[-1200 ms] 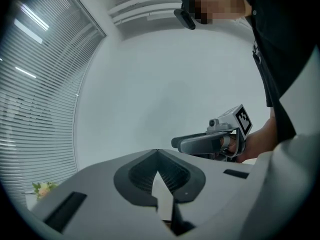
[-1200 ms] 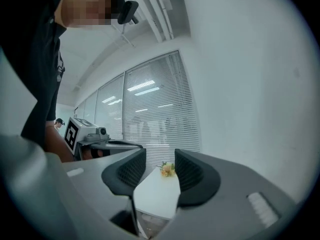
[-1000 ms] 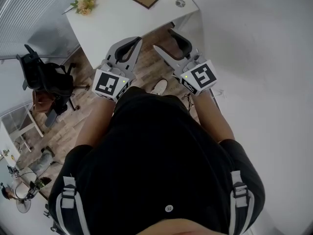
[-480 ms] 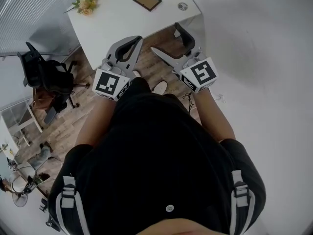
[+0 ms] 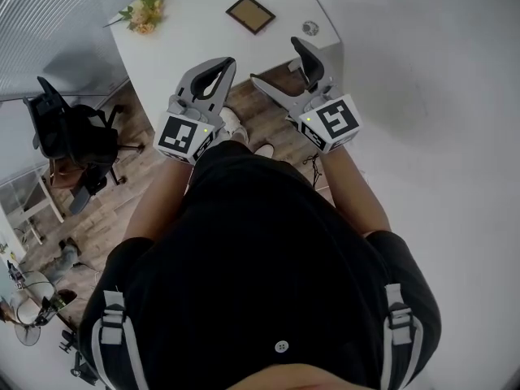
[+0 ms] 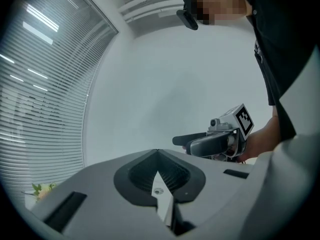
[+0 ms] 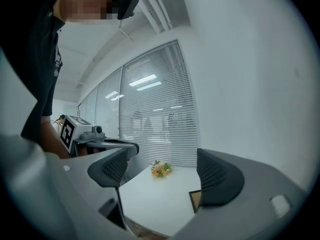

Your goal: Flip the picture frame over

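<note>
Both grippers have come closer to the tabletop (image 5: 187,39) than a second ago. Right gripper (image 5: 276,62): jaws have just been opening, now wide apart, nothing between them. Left gripper (image 5: 223,65): jaws closed, empty. Picture frame (image 5: 250,14) lies flat near the tabletop's far edge, well ahead of both grippers, untouched. Flowers (image 5: 142,10) sit at the tabletop's left corner.

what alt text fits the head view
A person in a black top holds two grey grippers toward a white table bearing a small brown picture frame and yellow flowers. The left gripper is shut; the right gripper has just been opening its jaws, nothing between them.
</note>
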A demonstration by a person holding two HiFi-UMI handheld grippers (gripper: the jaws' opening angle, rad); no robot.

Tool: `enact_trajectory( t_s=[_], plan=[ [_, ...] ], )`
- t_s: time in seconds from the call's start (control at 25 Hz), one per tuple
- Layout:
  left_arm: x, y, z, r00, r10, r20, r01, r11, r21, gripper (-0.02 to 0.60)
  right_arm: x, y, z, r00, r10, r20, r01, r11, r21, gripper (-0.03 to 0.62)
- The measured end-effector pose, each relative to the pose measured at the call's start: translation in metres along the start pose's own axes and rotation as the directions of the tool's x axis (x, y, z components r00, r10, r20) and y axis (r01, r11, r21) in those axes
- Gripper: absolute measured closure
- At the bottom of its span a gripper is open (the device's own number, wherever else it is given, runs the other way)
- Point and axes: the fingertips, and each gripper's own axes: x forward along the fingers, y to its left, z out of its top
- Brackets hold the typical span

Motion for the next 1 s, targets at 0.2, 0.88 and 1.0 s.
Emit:
enact_trajectory(
  t_s=[0.2, 0.88, 1.0],
  plan=[
    [0.015, 0.050, 0.003, 0.999, 0.029, 0.015, -0.029, 1.000, -0.003, 0.575, 0.045, -0.024, -0.001, 1.000, 0.005, -0.022, -0.005, 1.000, 0.007, 0.161],
    [0.075, 0.146, -0.030, 0.999, -0.010, 0.045, 0.012, 0.999, -0.051, 0.575, 0.153, -0.106, -0.058, 0.984, -0.021, -0.175, 0.034, 0.997, 0.070, 0.163],
    [0.088, 0.157, -0.037, 0.999, 0.029, 0.036, -0.026, 0.997, -0.070, 0.575, 0.163, -0.128, -0.075, 0.976, -0.015, -0.217, 0.032, 0.997, 0.073, 0.163]
  ],
)
